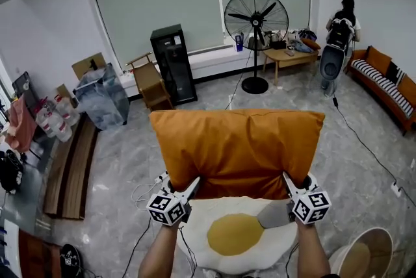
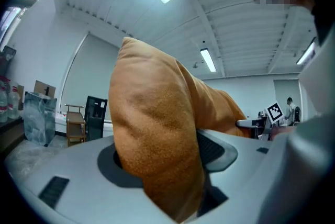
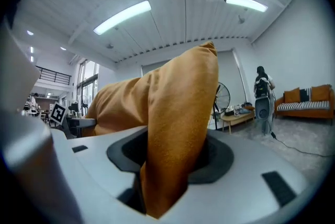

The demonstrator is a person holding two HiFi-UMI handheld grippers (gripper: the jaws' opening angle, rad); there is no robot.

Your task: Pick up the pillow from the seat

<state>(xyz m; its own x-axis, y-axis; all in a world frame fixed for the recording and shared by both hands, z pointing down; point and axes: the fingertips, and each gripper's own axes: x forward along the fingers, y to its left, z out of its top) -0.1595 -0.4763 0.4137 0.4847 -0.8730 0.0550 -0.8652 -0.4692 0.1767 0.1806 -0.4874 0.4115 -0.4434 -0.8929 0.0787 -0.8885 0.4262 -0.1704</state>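
An orange pillow (image 1: 237,150) hangs upright in the air in the head view, held by its two lower corners above a round white seat (image 1: 195,245) with a yellow middle. My left gripper (image 1: 194,188) is shut on the pillow's lower left corner, my right gripper (image 1: 286,180) on its lower right corner. In the left gripper view the pillow (image 2: 157,134) fills the space between the jaws and rises above them. The right gripper view shows the pillow's (image 3: 175,123) cloth pinched between the jaws in the same way.
A standing fan (image 1: 256,20), a black cabinet (image 1: 173,63) and a low wooden table (image 1: 290,57) line the far wall. A person (image 1: 340,26) stands by an orange sofa (image 1: 385,83) at the right. Boxes and bags (image 1: 101,96) sit at the left. Cables cross the floor.
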